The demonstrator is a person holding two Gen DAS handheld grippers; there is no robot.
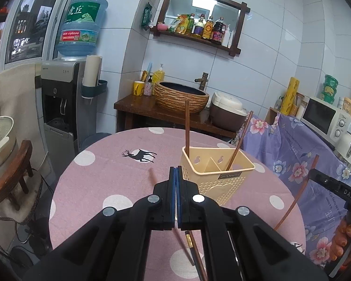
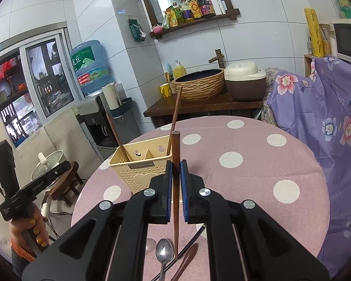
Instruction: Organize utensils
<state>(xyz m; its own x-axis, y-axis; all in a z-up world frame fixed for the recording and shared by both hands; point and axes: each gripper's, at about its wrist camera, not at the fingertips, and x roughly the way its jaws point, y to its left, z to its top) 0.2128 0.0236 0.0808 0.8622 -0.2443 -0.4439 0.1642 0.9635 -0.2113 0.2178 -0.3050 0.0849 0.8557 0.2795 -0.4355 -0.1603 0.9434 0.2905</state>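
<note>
Partly hidden behind the left gripper (image 1: 175, 171), a brown chopstick (image 1: 153, 175) shows only a blurred tip above the jaws and a lower stretch beneath them; its pads are clenched flat together, and whether they pinch that stick cannot be told. More dark sticks (image 1: 194, 253) below are cut off by the frame.

The right gripper (image 2: 175, 166) is clamped on a dark wooden chopstick (image 2: 176, 154), held near upright, its square end above the pads and its length running down past the jaws toward the near edge of the tabletop (image 2: 245, 140). Beneath it lie a metal spoon (image 2: 164, 251), a brown spoon (image 2: 187, 257) and a thin black stick, all cropped at the bottom.

A cream utensil holder (image 1: 213, 178) stands on the pink dotted cloth in the middle of the tabletop, two chopsticks leaning in it, one in each end compartment, tops tilted apart.

Both grippers point slightly downward across the table; a hand (image 2: 32, 229) grips the left tool's handle at the left rim of the right view.
</note>
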